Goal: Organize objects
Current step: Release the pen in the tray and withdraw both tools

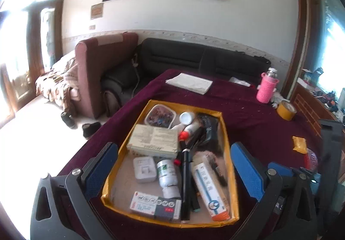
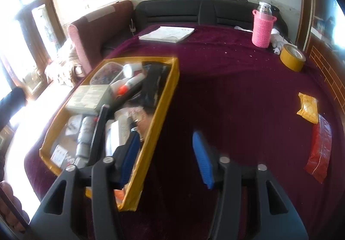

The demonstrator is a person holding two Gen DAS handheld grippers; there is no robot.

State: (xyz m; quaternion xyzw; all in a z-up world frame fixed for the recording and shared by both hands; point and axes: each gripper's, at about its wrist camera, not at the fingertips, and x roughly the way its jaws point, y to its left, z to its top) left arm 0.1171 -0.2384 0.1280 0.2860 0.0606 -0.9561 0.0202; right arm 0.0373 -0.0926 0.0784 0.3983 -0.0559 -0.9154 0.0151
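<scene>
A yellow-rimmed tray (image 1: 226, 132) on the dark red tablecloth holds several items: a grey-green box (image 1: 154, 138), a white bottle (image 1: 167, 173), a black pen (image 1: 186, 179) and a long white-and-orange box (image 1: 210, 190). My left gripper (image 1: 172, 171) hangs above the tray's near half, open wide, with nothing between its blue pads. My right gripper (image 2: 167, 159) is open over the tray's right wall (image 2: 159, 115): one finger is above the tray, the other above the cloth, and the pads touch nothing. A yellow packet (image 2: 308, 107) and a red bag (image 2: 319, 149) lie loose on the cloth to the right.
A roll of yellow tape (image 2: 292, 56) and a pink-sleeved bottle (image 2: 262, 28) stand at the far right. White papers (image 2: 168, 34) lie at the table's far edge. A black sofa (image 1: 194, 56) and a red armchair (image 1: 97, 67) stand behind. The table's left edge drops to the floor.
</scene>
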